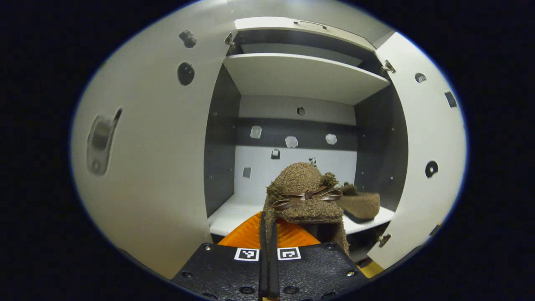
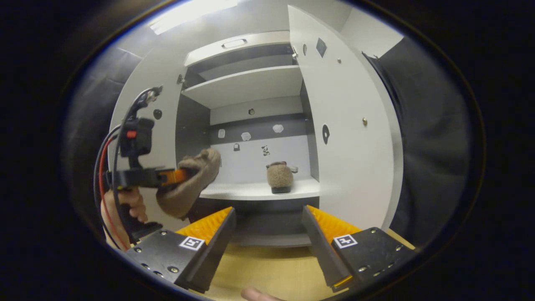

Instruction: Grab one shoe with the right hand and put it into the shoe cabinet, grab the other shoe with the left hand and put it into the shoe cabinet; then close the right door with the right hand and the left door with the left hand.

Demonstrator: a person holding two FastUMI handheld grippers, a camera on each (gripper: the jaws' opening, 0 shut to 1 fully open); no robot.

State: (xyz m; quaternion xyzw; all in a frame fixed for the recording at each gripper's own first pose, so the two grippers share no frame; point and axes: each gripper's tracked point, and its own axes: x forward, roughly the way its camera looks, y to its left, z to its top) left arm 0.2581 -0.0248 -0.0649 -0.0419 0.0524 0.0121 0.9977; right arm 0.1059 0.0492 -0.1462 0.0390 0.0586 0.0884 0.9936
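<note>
White open shoe cabinet (image 1: pixel 301 79) dead ahead, lower shelf (image 1: pixel 234 215) waiting.
Left hand-held gripper (image 1: pixel 267 234) clamps my fuzzy brown bow-trimmed slipper (image 1: pixel 305 196), toe forward; right hand-held gripper (image 2: pixel 267 234) gapes empty.

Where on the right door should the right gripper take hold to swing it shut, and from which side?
A judgement: the right door stands swung open toward the camera, hinged at the cabinet. The open right gripper would best meet its free edge near the camera, or push its outer face from the right, since leverage is greatest far from the hinges.
</note>
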